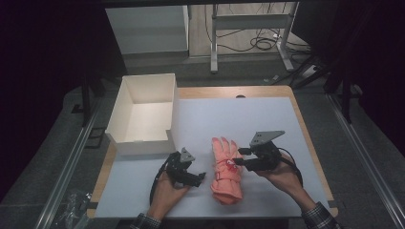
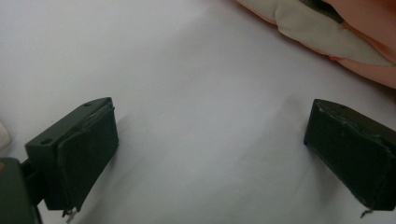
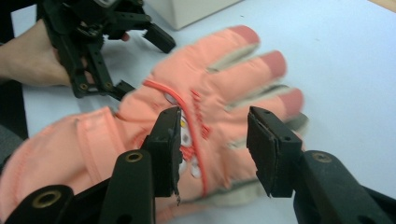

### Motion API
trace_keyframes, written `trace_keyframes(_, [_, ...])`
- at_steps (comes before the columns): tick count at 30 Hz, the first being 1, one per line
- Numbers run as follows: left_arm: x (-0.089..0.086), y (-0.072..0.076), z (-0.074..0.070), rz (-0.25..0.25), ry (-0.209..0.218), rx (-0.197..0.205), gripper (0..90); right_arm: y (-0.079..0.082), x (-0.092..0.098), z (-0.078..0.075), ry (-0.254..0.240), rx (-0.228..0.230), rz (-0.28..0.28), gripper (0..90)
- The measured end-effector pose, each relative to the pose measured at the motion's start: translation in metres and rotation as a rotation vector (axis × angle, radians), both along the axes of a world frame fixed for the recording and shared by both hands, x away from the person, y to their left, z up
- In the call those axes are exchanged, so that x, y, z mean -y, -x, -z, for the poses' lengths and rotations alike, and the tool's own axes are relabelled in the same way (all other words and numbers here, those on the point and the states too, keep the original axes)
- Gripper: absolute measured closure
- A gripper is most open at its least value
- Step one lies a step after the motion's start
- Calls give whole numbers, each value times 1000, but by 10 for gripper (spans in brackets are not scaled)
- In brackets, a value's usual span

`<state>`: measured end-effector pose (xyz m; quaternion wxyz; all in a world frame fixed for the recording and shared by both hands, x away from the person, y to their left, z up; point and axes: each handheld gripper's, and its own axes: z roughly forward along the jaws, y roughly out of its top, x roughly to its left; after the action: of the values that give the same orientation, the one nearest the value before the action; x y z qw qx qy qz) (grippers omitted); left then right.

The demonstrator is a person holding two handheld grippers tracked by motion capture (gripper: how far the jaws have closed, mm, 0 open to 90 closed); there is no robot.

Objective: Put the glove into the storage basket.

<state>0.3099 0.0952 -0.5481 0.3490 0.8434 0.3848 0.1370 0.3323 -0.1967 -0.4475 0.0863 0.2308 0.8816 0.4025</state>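
One padded salmon glove [image 1: 226,171] lies flat near the worktop's [image 1: 267,119] front edge, between both claws. It looks light, soft and floppy, so the thick cuff is the surest hold. Left claw [image 1: 202,177] gapes empty; right claw [image 3: 212,149] hovers part-open over the glove's back.

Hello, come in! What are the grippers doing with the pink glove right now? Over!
Left gripper open, low beside the glove. Right gripper open just over the glove, nothing held. Glove flat on the table. White box off to the side, nothing in the way.
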Motion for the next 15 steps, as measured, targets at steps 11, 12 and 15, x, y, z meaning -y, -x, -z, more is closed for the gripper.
trace_keyframes(11, [0, 0, 0, -4, 7, -3, 32, 4, 28, 15, -10, -2, 70, 550])
trace_keyframes(12, [0, 0, 0, -3, 6, -2, 32, 4, 29, 17, -10, -1, 73, 550])
trace_keyframes(15, [0, 0, 0, -2, 5, 0, 32, 8, 33, 22, -7, 4, 80, 555])
